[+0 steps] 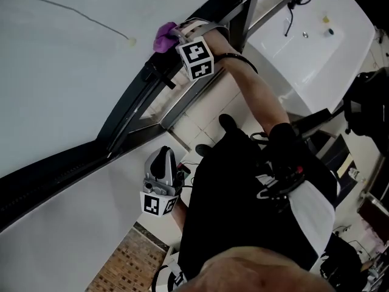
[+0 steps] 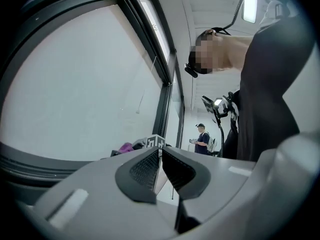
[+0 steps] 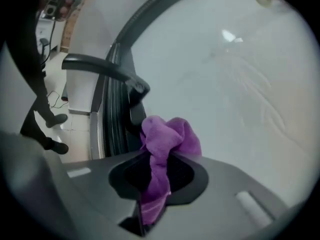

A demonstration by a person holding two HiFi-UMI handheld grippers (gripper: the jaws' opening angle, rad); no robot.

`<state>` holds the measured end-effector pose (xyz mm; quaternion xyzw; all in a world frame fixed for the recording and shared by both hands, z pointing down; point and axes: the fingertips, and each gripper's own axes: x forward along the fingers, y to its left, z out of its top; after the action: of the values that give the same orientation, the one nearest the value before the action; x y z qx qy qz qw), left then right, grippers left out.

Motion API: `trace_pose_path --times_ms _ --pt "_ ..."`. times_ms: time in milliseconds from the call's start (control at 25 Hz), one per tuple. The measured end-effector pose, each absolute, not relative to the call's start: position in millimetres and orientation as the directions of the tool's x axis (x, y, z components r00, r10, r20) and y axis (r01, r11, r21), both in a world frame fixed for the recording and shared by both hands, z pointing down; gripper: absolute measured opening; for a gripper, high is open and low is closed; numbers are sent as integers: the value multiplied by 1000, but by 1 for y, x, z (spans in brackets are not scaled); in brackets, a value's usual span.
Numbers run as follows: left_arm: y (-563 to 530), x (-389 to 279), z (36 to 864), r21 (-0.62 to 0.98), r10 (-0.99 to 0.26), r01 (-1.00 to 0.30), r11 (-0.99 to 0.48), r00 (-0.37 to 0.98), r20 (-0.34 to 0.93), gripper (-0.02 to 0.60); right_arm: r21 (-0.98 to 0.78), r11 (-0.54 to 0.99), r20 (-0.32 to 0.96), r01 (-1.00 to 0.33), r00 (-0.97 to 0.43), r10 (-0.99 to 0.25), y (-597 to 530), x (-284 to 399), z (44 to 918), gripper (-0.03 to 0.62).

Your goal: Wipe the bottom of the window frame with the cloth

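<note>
Right hand-held gripper (image 1: pixel 175 36), upper centre: clamped on purple cloth (image 3: pixel 170 136), beside window frame (image 1: pixel 130 111). Left hand-held gripper (image 2: pixel 161 166), lower centre: closed, empty.

Swallowed between the right gripper (image 3: pixel 161 159) jaws: tail of the purple cloth (image 3: pixel 170 136). Cut off at 8 o'clock in head view: window frame (image 1: pixel 130 102). Too small to tell, at 4 o'clock in left gripper view: whatever the distant person (image 2: pixel 202 140) holds.

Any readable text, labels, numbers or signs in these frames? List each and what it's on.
No readable words, brands or numbers in any view.
right cube, on the right gripper: black-and-white square patterns only, no letters or digits.
left cube, on the left gripper: patterns only as well.
cloth, clamped in the right gripper: no tag or print visible.
</note>
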<state>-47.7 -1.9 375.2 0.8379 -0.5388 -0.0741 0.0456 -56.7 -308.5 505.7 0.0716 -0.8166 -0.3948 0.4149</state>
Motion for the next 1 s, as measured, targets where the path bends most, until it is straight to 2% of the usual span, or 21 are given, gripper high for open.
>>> trace_pose_path --times_ms 120,240,320,400,480,560,600,720,800,920,1000 --pt "-11 -35 379 164 -902 -887 -431 425 -70 23 718 628 589 301 -744 -317 -284 -92 505 46" --pt "-18 -28 376 166 -900 -885 -435 428 -79 23 611 741 649 278 -712 -267 -299 -79 518 47" --pt "-20 -31 377 175 -907 -890 -421 414 -79 23 565 797 690 211 -651 -317 -321 -54 518 49" --pt "-20 -37 381 183 -915 -897 -403 397 -72 23 558 824 677 97 -628 -384 -331 -43 506 57" --pt "-23 -39 386 195 -921 -900 -389 383 -67 23 455 890 617 -21 -713 -332 -313 -59 491 57" --pt "-26 -37 387 195 -922 -901 -387 381 -65 23 375 926 577 -49 -769 -275 -296 -75 497 44" --pt "-28 -35 386 189 -920 -901 -391 385 -65 23 382 922 576 -58 -766 -287 -299 -75 504 58" --pt "-32 -33 384 174 -915 -898 -404 399 -66 23 444 883 593 -155 -688 -419 -333 -52 511 58" --pt "-31 -33 387 181 -914 -896 -406 402 -57 23 482 864 614 -147 -646 -453 -335 -52 510 58" --pt "-35 -28 389 187 -910 -891 -414 413 -48 23 441 896 614 -44 -714 -337 -314 -74 511 58" --pt "-38 -24 388 176 -906 -890 -421 420 -46 23 415 907 612 -71 -716 -336 -332 -59 514 60"
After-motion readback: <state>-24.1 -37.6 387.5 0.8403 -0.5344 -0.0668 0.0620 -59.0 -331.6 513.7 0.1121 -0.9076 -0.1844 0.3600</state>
